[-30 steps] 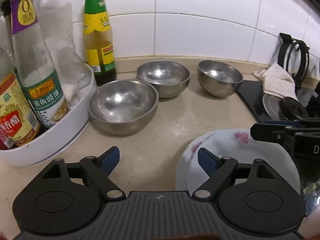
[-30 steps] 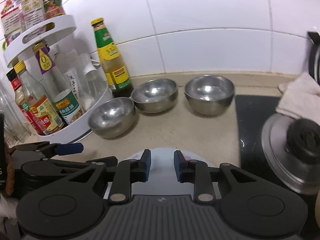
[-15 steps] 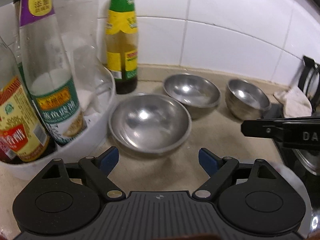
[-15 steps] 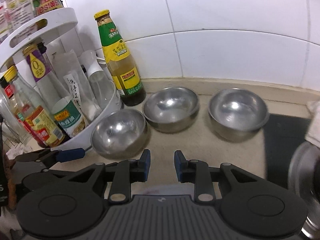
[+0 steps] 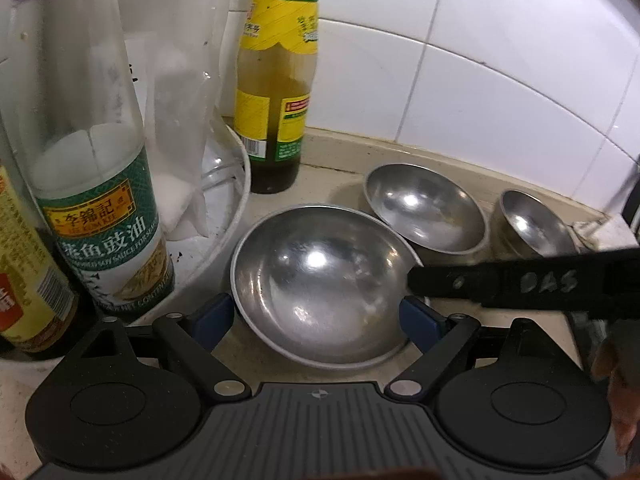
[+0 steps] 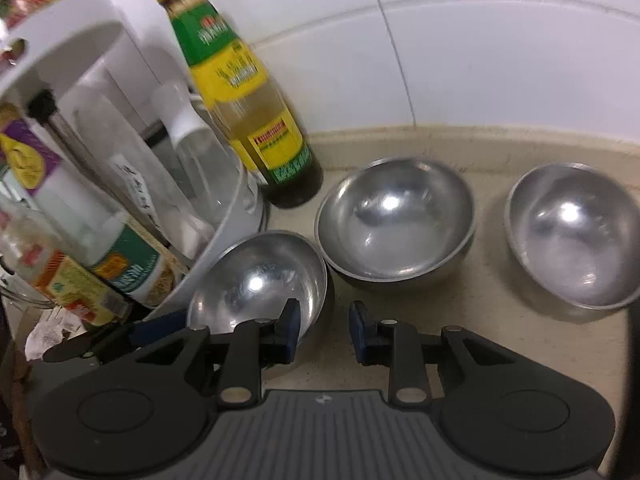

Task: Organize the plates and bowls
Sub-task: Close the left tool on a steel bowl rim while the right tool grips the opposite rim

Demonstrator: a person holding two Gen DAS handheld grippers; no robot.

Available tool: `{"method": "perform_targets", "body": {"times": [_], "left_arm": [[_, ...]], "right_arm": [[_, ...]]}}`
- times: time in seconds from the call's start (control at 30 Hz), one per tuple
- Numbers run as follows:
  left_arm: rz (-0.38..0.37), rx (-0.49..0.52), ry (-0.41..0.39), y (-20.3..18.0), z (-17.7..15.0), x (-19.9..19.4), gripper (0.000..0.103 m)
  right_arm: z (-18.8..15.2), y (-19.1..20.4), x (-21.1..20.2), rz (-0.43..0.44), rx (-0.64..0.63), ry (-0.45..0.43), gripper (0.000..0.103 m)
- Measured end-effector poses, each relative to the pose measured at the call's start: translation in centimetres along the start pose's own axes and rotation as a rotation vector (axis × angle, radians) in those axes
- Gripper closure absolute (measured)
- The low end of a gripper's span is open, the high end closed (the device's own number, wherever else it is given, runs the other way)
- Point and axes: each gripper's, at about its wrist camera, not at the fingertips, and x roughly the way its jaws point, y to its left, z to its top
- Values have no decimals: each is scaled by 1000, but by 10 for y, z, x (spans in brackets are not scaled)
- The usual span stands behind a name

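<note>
Three steel bowls stand on the beige counter. The nearest bowl [image 5: 320,284] [image 6: 260,280] sits between the wide-open blue fingertips of my left gripper [image 5: 320,318], which flank its sides. My right gripper [image 6: 324,334] is open and straddles that bowl's right rim; its left fingertip [image 6: 290,328] is inside the bowl. It shows as a black bar [image 5: 520,282] in the left wrist view. The middle bowl [image 5: 426,212] [image 6: 394,220] and the far right bowl [image 5: 528,228] [image 6: 568,236] stand empty behind.
A white round condiment rack [image 5: 236,200] [image 6: 236,224] with sauce bottles stands directly left of the near bowl. A green-yellow sauce bottle [image 5: 276,88] [image 6: 248,108] stands behind against the white tiled wall.
Both grippers have moved forward and left, away from the flowered plate, up to the nearest steel bowl. The plate has left both views. The right gripper's jaws have opened wider.
</note>
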Motion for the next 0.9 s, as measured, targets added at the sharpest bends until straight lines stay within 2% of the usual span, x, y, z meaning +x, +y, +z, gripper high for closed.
{"method": "perform_targets", "body": {"times": [0.2,0.27,0.33,0.63,0.8,0.9], "left_arm": [[-4,3,28,6,-1,10,25],[-21,-3,49,10,-2,11,33],[-44,-1,68,11,-4,8,35],[-124,108,143,-7,-23,-7,30],[-94,151,121,-13,-15,-5,27],[-66,179,85,-13,-6,-12,19]], "right_arm": [[5,-9,28,51,68,102,81],[4,-10,26,48,66,109,82],[2,-11,20,50,65,128,82],[-19,-21,-17,78,106,230,84],[-14,-30,-24,47,135,210,82],[-10,-35,-35,54,156,173,78]]}}
